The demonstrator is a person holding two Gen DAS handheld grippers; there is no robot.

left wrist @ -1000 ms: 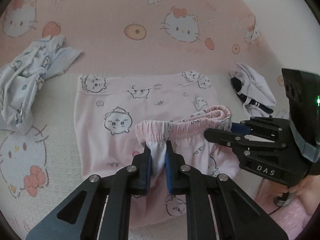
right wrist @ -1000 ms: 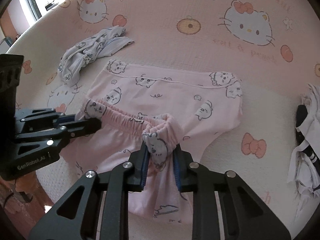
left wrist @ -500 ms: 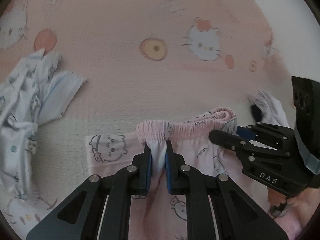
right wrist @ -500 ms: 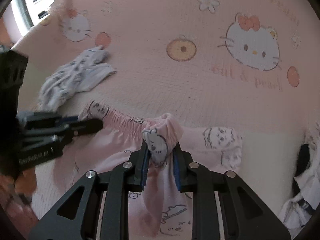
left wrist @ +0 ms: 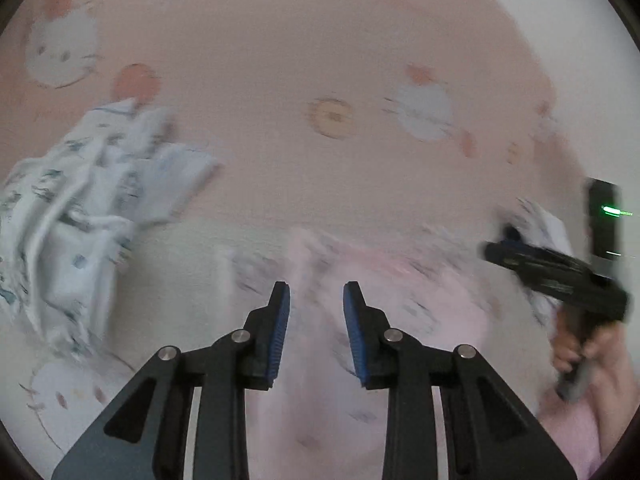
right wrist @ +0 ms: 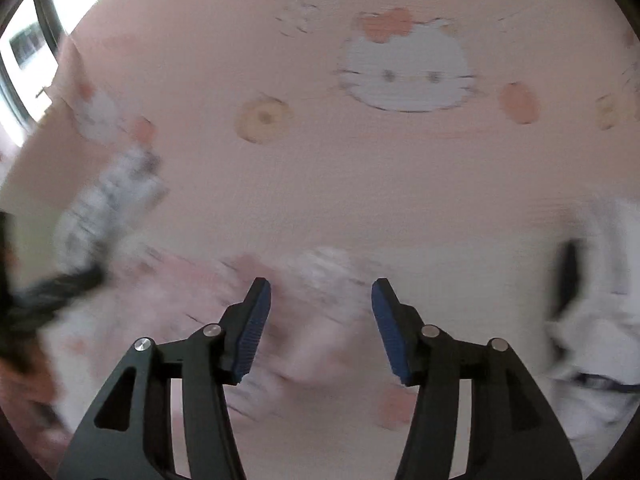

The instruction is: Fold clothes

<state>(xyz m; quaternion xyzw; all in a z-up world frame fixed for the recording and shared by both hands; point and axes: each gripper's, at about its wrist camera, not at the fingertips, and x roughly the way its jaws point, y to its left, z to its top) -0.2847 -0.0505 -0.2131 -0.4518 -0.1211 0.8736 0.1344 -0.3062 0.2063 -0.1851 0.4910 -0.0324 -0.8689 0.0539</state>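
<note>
Both grippers have released the waistband held half a second ago. Left gripper [left wrist: 314, 300] and right gripper [right wrist: 320, 296] now stand spread, empty. Pink garment [left wrist: 360, 360] lies blurred, lower centre, on the bedsheet [left wrist: 280, 60]; white-blue garment [left wrist: 80, 208] at left.

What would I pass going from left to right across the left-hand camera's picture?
Crumpled white printed garment → left gripper, open, over the pink printed garment → right gripper with a hand holding it. All lie on a pink cartoon-cat bedsheet; the picture is blurred.
</note>
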